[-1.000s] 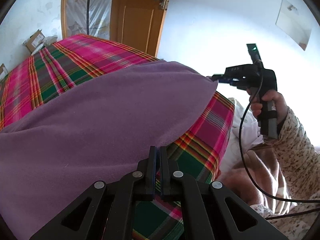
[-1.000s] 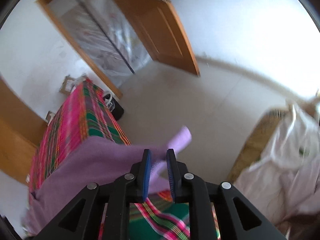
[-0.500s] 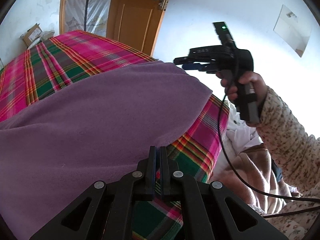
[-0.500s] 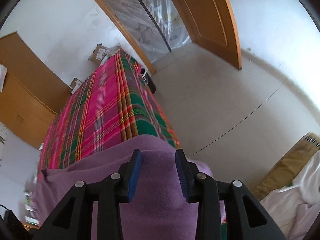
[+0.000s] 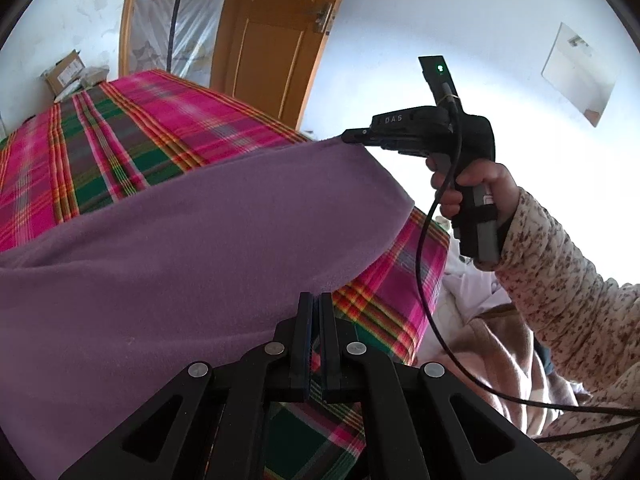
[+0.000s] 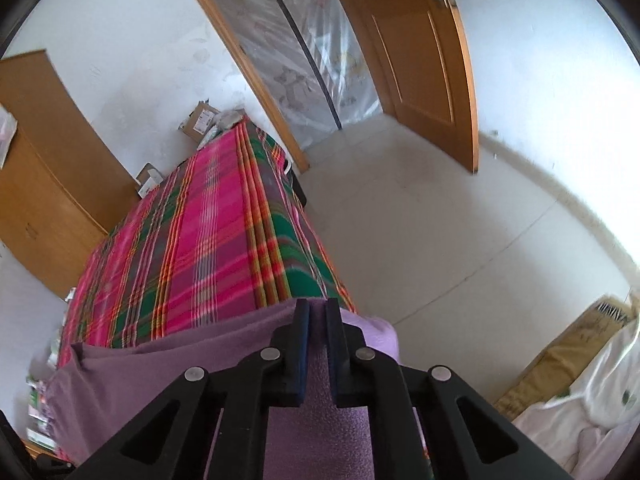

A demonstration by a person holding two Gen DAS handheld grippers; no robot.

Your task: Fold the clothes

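A purple fleece cloth (image 5: 200,240) lies spread over the near end of a bed covered in pink and green plaid (image 5: 140,128). My left gripper (image 5: 316,300) is shut, pinching the cloth's near edge at its fingertips. A hand (image 5: 472,188) holds my right gripper (image 5: 350,136), whose tips sit on the cloth's far right corner. In the right wrist view, that gripper (image 6: 318,308) is shut on the purple cloth (image 6: 160,368), which fills the narrow gap between its fingers, with the plaid bed (image 6: 208,240) stretching away beyond.
A wooden door (image 6: 420,60) stands open onto bare floor (image 6: 440,240) right of the bed. Cardboard boxes (image 6: 200,120) and a wooden cabinet (image 6: 40,160) stand past its far end. White laundry (image 6: 580,420) and a brown blanket (image 5: 480,352) are piled at the right.
The right gripper opened wide, came down over the cloth's corner and closed on it. The left gripper stayed shut at the near edge.
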